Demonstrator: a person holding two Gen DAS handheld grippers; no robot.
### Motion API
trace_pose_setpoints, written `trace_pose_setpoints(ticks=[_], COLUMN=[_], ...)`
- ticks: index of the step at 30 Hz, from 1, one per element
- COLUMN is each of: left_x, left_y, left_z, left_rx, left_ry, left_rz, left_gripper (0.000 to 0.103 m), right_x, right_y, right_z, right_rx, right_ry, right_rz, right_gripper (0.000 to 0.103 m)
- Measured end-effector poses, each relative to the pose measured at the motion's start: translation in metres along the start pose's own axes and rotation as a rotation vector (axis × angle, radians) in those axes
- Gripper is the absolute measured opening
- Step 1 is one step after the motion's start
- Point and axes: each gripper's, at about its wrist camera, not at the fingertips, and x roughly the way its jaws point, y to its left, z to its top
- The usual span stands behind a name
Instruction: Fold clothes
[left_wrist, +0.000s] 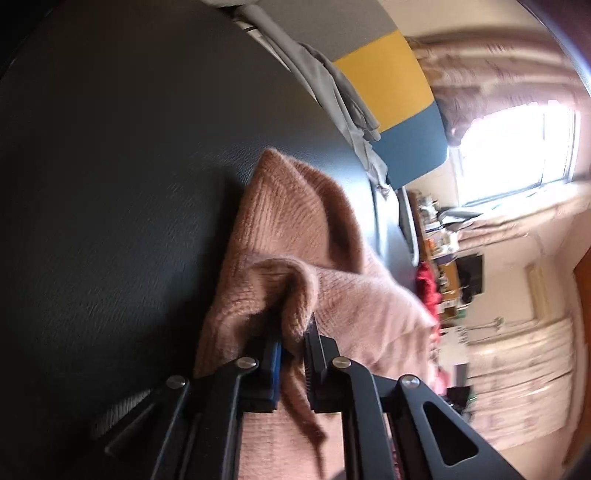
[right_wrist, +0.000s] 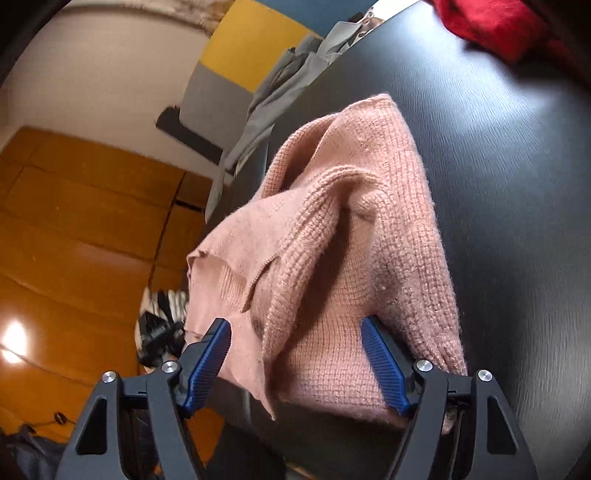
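The left tool (left_wrist: 293, 343) is clenched on a fold of the pink knitted sweater (left_wrist: 295, 236): a bunched ridge of the knit is pinched between its two narrow-set fingers, and a thin tail of fabric hangs down between them toward the camera. The right tool (right_wrist: 295, 354) is released, its blue ribbed pads (right_wrist: 384, 365) standing wide apart; the sweater (right_wrist: 351, 221) lies between them, and the right pad sits just beside the knit, though whether it actually touches is hard to tell from this angle.

The sweater is heaped on the black surface (left_wrist: 110, 184), crumpled into several overlapping folds, with a thinner flap at its left side in the right wrist view reaching over the surface's edge. In the left wrist view it rises from the fingers to a peaked fold further out on the surface (right_wrist: 517, 184).

Beyond the sweater, a grey garment (right_wrist: 266, 99) is draped along the far edge of the surface. A red garment (right_wrist: 491, 22) lies on the far corner, well apart from the sweater. Behind the surface stands a panel of grey, yellow and blue blocks (left_wrist: 384, 81). An orange-brown floor (right_wrist: 74, 229) shows below the surface's edge, and a bright window (left_wrist: 517, 147) lights the blurred room.
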Motion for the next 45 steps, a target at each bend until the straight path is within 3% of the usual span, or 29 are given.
trace_pose_setpoints(ticks=[6, 7, 12, 15, 20, 22, 23, 24, 26, 32, 38, 45], left_x=[-0.054, -0.059, -0.047, -0.038, -0.026, -0.02, -0.016, -0.01, -0.01, -0.032, -0.024, -0.001], left_y=[-0.007, -0.011, -0.014, -0.015, -0.009, -0.015, -0.018, -0.024, -0.027, -0.048, -0.07, -0.071], left_z=[-0.01, -0.012, -0.025, -0.04, -0.047, -0.049, -0.05, -0.05, -0.047, -0.012, 0.031, 0.074], left_rx=[-0.005, 0.022, 0.064, 0.116, 0.066, 0.084, 0.093, 0.101, 0.108, 0.103, 0.109, 0.043], left_ry=[-0.112, -0.124, -0.038, 0.0, 0.015, 0.036, 0.047, 0.055, 0.058, -0.073, -0.105, -0.125], left_rz=[-0.097, -0.076, -0.091, -0.026, -0.053, -0.048, -0.045, -0.049, -0.057, -0.189, -0.21, -0.212], left_gripper=[0.021, 0.022, 0.025, 0.026, 0.027, 0.024, 0.022, 0.007, 0.001, 0.0, 0.0, 0.0], right_x=[-0.006, -0.004, 0.007, 0.008, 0.019, 0.022, 0.023, 0.024, 0.024, 0.015, 0.005, 0.014], right_y=[0.02, 0.026, 0.043, 0.043, 0.041, 0.043, 0.044, 0.044, 0.042, 0.047, 0.061, 0.066], right_z=[-0.018, -0.019, -0.023, -0.025, -0.034, -0.036, -0.036, -0.037, -0.038, -0.029, 0.004, 0.052], right_rx=[-0.004, -0.026, -0.094, -0.093, -0.089, -0.108, -0.117, -0.125, -0.14, -0.157, -0.181, -0.143], right_ry=[-0.021, -0.017, 0.001, 0.002, 0.018, 0.021, 0.023, 0.032, 0.05, -0.009, -0.065, -0.117], right_rz=[-0.03, -0.033, -0.067, -0.033, -0.055, -0.088, -0.105, -0.129, -0.176, -0.168, -0.116, -0.072], right_gripper=[0.075, 0.075, 0.076, 0.076, 0.076, 0.068, 0.052, 0.029, 0.01, 0.007, 0.007, 0.007])
